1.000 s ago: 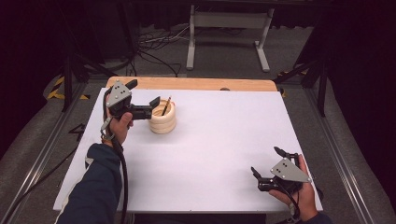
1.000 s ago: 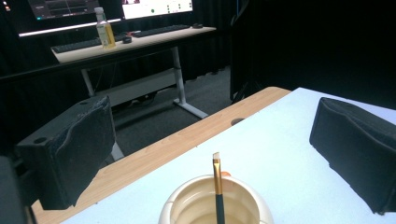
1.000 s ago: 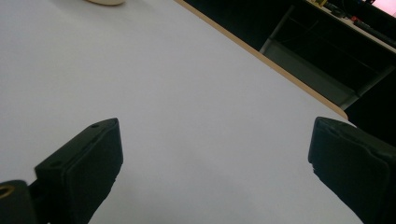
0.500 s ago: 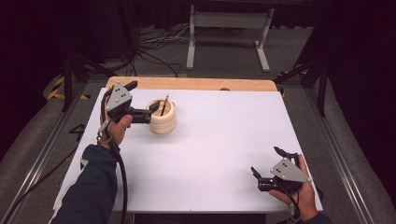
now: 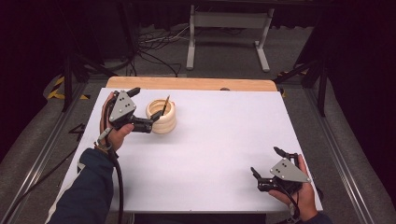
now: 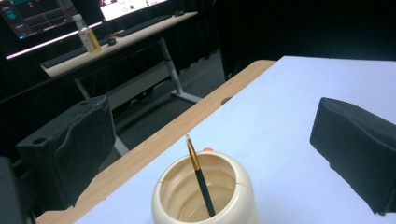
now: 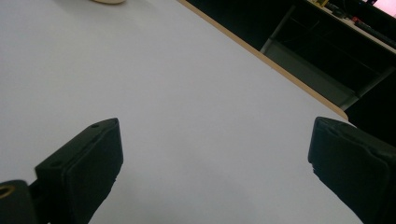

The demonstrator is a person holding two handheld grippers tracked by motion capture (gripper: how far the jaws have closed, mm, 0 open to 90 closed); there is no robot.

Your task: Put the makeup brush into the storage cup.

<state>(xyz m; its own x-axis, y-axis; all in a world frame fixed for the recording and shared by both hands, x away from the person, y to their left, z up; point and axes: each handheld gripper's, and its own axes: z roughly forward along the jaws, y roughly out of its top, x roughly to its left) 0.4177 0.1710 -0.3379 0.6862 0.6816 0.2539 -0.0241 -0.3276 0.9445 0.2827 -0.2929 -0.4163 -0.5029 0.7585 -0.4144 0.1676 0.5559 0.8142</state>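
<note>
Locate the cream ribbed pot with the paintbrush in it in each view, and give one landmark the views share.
High view: the cream ribbed pot stands upper left on the white table, just right of the left tongs.
Left gripper view: bottom centre, between the open jaws, the paintbrush leaning inside.
Right gripper view: a cream sliver at the top edge, probably the pot.
Shared landmark: the table's wooden far edge.
</note>
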